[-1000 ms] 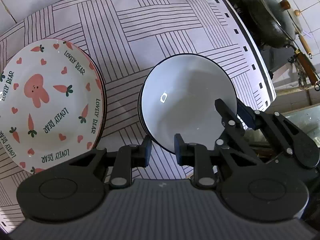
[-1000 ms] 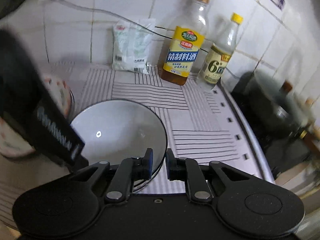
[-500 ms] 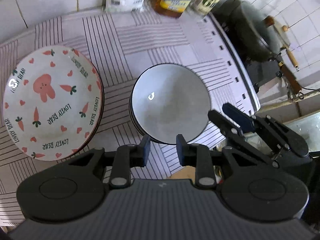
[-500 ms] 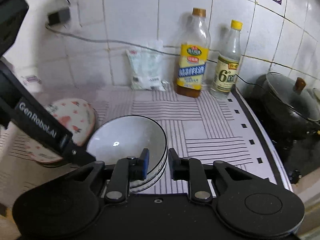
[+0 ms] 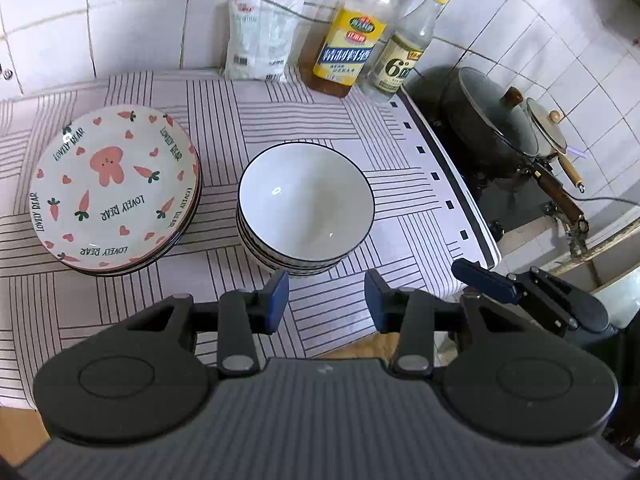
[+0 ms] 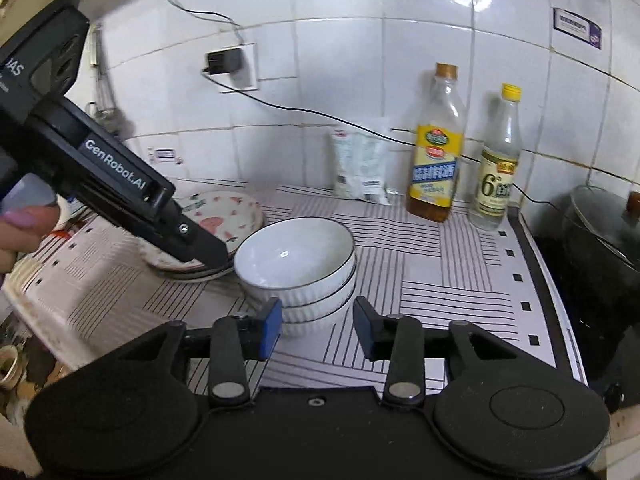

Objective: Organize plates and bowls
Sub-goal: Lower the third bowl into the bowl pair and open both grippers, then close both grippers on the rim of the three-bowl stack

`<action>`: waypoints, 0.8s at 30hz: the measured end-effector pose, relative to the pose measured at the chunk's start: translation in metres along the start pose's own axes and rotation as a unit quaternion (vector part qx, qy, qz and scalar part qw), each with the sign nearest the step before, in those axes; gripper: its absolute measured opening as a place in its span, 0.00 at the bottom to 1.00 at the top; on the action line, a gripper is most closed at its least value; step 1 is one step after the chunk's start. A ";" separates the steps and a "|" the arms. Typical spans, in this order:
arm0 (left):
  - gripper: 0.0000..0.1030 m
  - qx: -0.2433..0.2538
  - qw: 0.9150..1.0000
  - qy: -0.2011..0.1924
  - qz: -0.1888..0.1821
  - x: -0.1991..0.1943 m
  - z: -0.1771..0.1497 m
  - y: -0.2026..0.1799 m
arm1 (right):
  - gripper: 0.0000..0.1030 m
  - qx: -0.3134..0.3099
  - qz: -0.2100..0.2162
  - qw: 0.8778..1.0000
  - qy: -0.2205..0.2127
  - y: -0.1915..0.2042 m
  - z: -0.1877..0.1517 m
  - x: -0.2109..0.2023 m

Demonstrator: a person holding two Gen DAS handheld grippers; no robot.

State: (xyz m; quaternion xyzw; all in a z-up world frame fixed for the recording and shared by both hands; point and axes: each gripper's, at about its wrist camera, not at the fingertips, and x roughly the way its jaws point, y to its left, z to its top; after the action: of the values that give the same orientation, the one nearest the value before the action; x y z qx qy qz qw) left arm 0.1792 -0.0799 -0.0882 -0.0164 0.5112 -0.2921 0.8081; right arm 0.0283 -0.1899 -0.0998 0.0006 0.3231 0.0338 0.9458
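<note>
Both my tongs, left [image 5: 326, 302] and right [image 6: 316, 328], are opening with nothing between them. The bowl stack [image 5: 306, 204] sits on the desk [image 5: 400, 184], just right of the plates [image 5: 114, 190]. Stacking looks done; next, pull away.

Ahead of me the tabletop [image 5: 320, 120] wears a pale cloth crossed with blocks of dark stripes, with a black-and-white band along its right edge. Against the white tiled wall [image 6: 340, 80] lean three things in a row — a white plastic packet [image 5: 260, 40], a tall bottle with a yellow label [image 5: 352, 40] holding amber liquid at its bottom, and just beside it a clear bottle with a yellow cap [image 5: 408, 48]. A black cable [image 6: 304, 110] runs across the tiles from a plug in a wall socket [image 6: 230, 64]. Off to my right sits a dark lidded pot [image 5: 492, 124] on the stove — a wooden-handled pan [image 5: 556, 140] just behind it.
</note>
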 end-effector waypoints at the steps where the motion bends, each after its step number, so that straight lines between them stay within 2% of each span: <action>1: 0.40 0.004 1.000 -0.006 0.005 -0.001 -0.005 -0.002 | 0.49 -0.003 0.004 1.000 -0.001 -0.001 -0.004 0.000; 5: 0.44 0.017 0.999 -0.028 0.022 -0.003 -0.022 -0.008 | 0.56 -0.012 0.009 1.000 0.002 -0.006 -0.018 0.008; 9: 0.49 -0.001 0.999 -0.034 0.023 -0.001 -0.030 -0.002 | 0.65 -0.016 0.008 1.000 0.004 -0.008 -0.032 0.024; 13: 0.55 -0.030 0.998 -0.046 0.018 0.001 -0.029 0.009 | 0.73 -0.016 0.009 1.000 -0.001 -0.010 -0.046 0.042; 16: 0.60 -0.065 0.996 -0.060 0.014 0.001 -0.027 0.018 | 0.84 -0.014 -0.001 1.000 0.001 -0.010 -0.056 0.061; 19: 0.65 -0.099 0.993 -0.067 -0.005 0.004 -0.023 0.029 | 0.87 -0.019 -0.005 1.000 0.001 -0.008 -0.063 0.078; 24: 0.70 -0.123 0.990 -0.062 -0.015 0.027 -0.013 0.044 | 0.91 -0.034 0.009 0.999 -0.010 -0.004 -0.062 0.103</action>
State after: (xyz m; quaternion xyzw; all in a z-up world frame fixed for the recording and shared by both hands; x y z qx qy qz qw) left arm 0.1965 -0.0536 -0.1311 -0.1416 0.4919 -0.2378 0.8255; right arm 0.0721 -0.1889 -0.2119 -0.0285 0.3124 0.0529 0.9480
